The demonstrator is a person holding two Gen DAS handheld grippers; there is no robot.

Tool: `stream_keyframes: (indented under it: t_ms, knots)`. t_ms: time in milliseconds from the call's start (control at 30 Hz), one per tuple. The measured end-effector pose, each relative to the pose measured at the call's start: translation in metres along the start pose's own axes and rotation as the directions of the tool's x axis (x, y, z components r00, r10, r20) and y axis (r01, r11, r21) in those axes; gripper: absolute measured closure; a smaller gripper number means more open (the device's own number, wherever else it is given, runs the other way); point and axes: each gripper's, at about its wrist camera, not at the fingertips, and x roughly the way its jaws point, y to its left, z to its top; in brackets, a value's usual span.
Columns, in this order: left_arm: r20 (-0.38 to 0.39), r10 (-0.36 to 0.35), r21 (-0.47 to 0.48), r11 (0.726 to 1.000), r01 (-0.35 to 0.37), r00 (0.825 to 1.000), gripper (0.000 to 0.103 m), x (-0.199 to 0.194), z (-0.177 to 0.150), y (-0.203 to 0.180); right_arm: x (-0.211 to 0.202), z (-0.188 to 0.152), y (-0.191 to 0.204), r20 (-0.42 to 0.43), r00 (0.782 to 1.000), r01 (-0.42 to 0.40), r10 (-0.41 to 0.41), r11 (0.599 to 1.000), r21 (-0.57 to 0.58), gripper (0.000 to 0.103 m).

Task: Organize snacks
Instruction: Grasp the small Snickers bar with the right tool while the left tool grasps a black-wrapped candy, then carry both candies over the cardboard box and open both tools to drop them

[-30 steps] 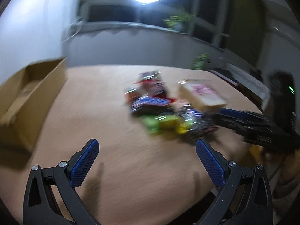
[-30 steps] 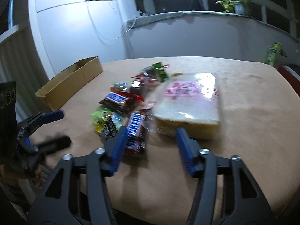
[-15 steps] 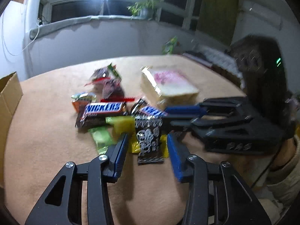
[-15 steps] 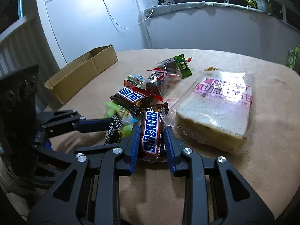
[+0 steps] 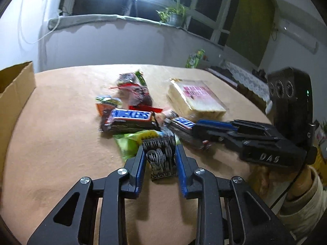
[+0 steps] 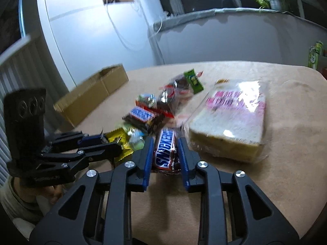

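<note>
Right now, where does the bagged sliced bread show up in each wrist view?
Left wrist: the bagged sliced bread lies right of centre, beyond the right tongs.
Right wrist: the bread fills the right middle, just right of the tongs' Snickers bar.
Shared landmark: the cardboard box at the table's left.

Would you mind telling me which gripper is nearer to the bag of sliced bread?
Right. The right gripper grips a Snickers bar beside the bread bag; the left gripper grips a black patterned packet farther away.
</note>
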Motion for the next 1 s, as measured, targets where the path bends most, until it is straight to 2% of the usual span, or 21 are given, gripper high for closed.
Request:
stream_keyframes:
  t_ms: [33,67,167,233,267,300,333,367,433,467,567,633,700,733,767,1000]
  knots:
    - [0.01,-0.002,-0.012,1.0,0.002,1.0,0.077,-0.004,0.001,0.003,-0.003,0.001,-0.001,0.009,1.0,-0.002,0.002,1.0,0.007,0.083]
    - [0.016,-0.004,-0.018,1.0,0.004,1.0,0.077,-0.006,0.002,0.005,-0.006,0.002,-0.002,0.019,1.0,0.003,-0.003,1.0,0.015,0.098]
    - [0.034,-0.01,-0.031,0.999,0.011,0.999,0.078,-0.011,0.004,0.008,-0.009,0.004,-0.005,0.027,1.0,0.01,-0.011,0.999,0.032,0.098]
    - [0.034,-0.008,-0.033,0.999,0.01,0.999,0.078,-0.012,0.004,0.01,-0.003,0.002,-0.003,-0.03,0.999,0.031,-0.031,1.0,0.003,0.098]
    - [0.031,-0.007,-0.032,0.999,0.008,0.999,0.078,-0.012,0.004,0.011,-0.001,-0.001,-0.001,-0.052,0.996,0.065,-0.067,0.998,-0.026,0.096]
    - [0.029,-0.009,-0.034,0.999,0.01,1.0,0.078,-0.012,0.003,0.011,-0.001,-0.005,0.001,-0.056,0.994,0.092,-0.095,0.994,-0.051,0.093]
    - [0.024,-0.012,-0.035,0.999,0.013,1.0,0.078,-0.011,0.001,0.012,-0.002,-0.007,0.003,-0.055,0.993,0.102,-0.106,0.993,-0.063,0.08]
    - [0.018,-0.019,-0.033,0.999,0.02,1.0,0.078,-0.011,0.0,0.012,-0.002,-0.009,0.004,-0.051,0.992,0.115,-0.119,0.99,-0.078,0.06]
    - [0.007,-0.017,-0.027,0.999,0.017,1.0,0.078,-0.008,-0.004,0.012,-0.002,-0.008,0.005,-0.043,0.993,0.109,-0.113,0.991,-0.084,0.034]
    - [0.005,-0.018,-0.03,0.999,0.018,1.0,0.078,-0.008,-0.007,0.012,-0.003,-0.007,0.008,-0.038,0.995,0.094,-0.098,0.992,-0.087,0.033]
    - [-0.001,-0.019,-0.03,0.999,0.019,1.0,0.078,-0.008,-0.011,0.012,-0.001,-0.006,0.02,-0.051,0.995,0.073,-0.081,0.989,-0.131,0.033]
    - [-0.012,-0.021,-0.032,0.999,0.02,1.0,0.078,-0.006,-0.014,0.013,0.008,-0.007,0.028,-0.071,0.993,0.085,-0.099,0.982,-0.169,0.033]
    - [-0.025,-0.015,-0.021,1.0,0.015,1.0,0.078,-0.005,-0.018,0.012,0.018,-0.008,0.029,-0.088,0.989,0.103,-0.121,0.978,-0.181,0.038]
    - [-0.023,-0.013,-0.015,1.0,0.013,1.0,0.078,-0.007,-0.02,0.011,0.02,-0.008,0.028,-0.091,0.989,0.102,-0.12,0.979,-0.177,0.059]
    - [-0.021,-0.008,-0.008,1.0,0.008,1.0,0.078,-0.009,-0.022,0.01,0.021,-0.01,0.027,-0.098,0.989,0.098,-0.115,0.981,-0.167,0.073]
    - [-0.043,0.017,0.058,0.998,-0.015,0.999,0.075,-0.02,-0.031,0.004,0.017,-0.011,0.019,-0.086,0.991,0.09,-0.103,0.987,-0.136,0.073]
